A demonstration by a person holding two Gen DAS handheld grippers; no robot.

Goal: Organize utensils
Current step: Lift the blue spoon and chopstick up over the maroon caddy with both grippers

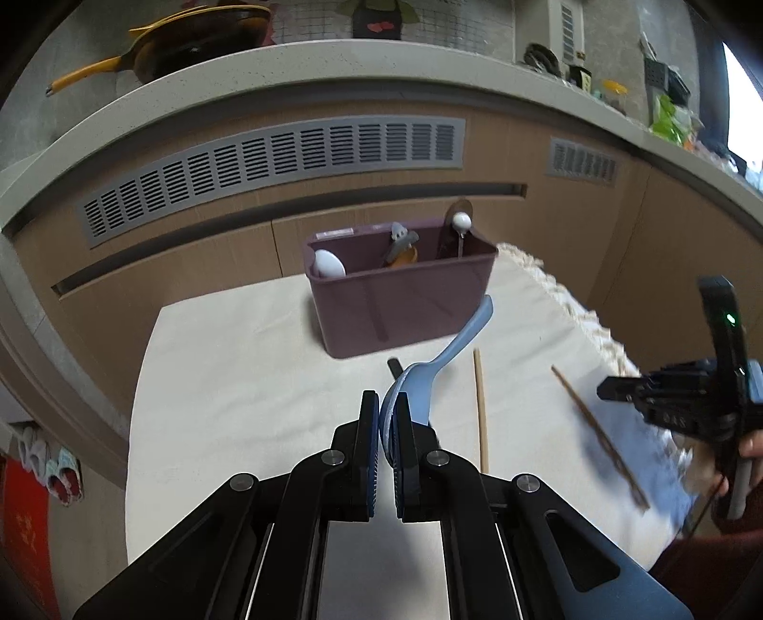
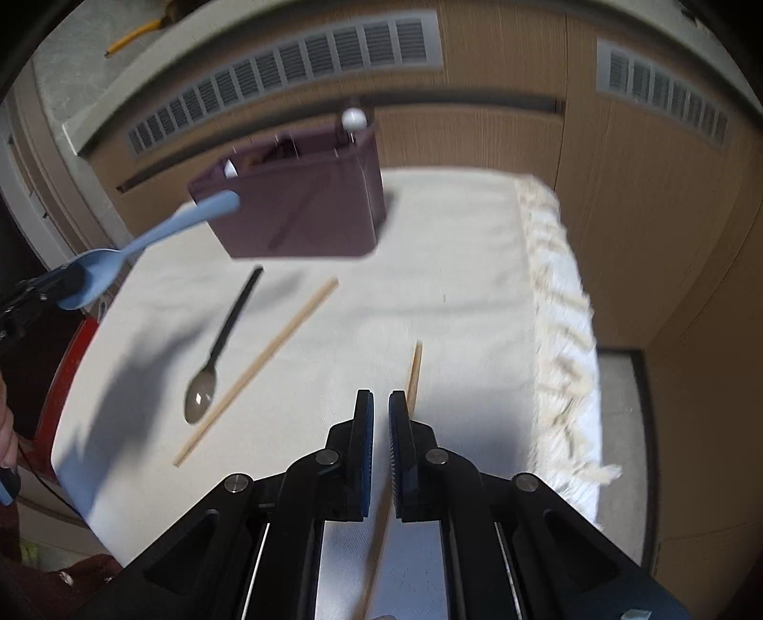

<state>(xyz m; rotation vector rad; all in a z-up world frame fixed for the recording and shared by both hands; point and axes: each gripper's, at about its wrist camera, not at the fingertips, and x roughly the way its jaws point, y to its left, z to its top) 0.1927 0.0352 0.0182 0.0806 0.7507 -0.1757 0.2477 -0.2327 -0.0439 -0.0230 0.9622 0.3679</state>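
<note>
My left gripper (image 1: 387, 405) is shut on the bowl of a light blue spoon (image 1: 458, 343), lifted above the cloth, with the handle pointing at the purple utensil bin (image 1: 405, 305). In the right wrist view that spoon (image 2: 157, 233) hangs left of the bin (image 2: 305, 210). My right gripper (image 2: 381, 405) is shut on a wooden chopstick (image 2: 416, 367) that runs back between its fingers. A second chopstick (image 2: 267, 362) and a black spoon (image 2: 224, 334) lie on the cloth. The bin holds a white spoon (image 1: 329, 264) and other utensils.
A cream cloth (image 2: 467, 267) with a fringed right edge (image 2: 558, 310) covers the small table. Behind the bin stands a wooden cabinet front with grey vents (image 1: 286, 157). A yellow-handled pan (image 1: 190, 43) sits on the counter above.
</note>
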